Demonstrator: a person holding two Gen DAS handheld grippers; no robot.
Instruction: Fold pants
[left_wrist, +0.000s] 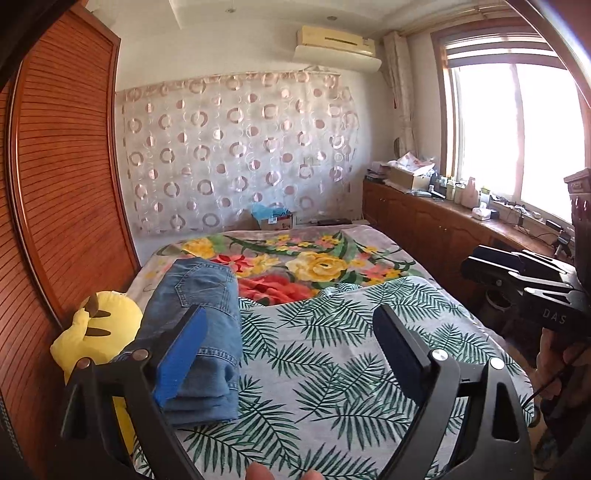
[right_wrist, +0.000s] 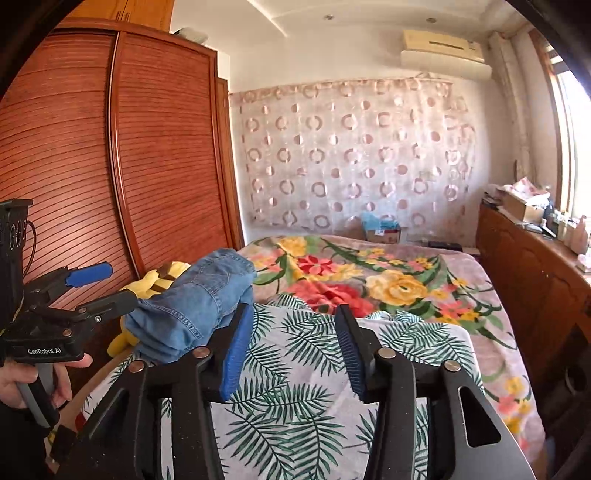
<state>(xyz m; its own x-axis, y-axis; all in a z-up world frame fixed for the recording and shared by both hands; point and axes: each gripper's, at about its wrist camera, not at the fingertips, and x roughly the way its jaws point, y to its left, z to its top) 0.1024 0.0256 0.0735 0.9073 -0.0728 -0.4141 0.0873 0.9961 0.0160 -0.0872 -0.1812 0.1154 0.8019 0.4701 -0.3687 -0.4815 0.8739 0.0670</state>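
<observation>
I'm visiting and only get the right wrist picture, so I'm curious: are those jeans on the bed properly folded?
Observer: Yes. The left wrist view shows the jeans as a flat stack, layers showing at its near end.
Operator: And the yellow thing behind them?
Observer: A plush toy with brown stripes, beside the wardrobe.
Operator: Where's the daylight from?
Observer: A big window above the wooden counter.

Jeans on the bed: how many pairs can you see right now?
1. The folded jeans lie on the leaf-print sheet beside the yellow plush toy. Nothing suggests another pair hidden.
</observation>
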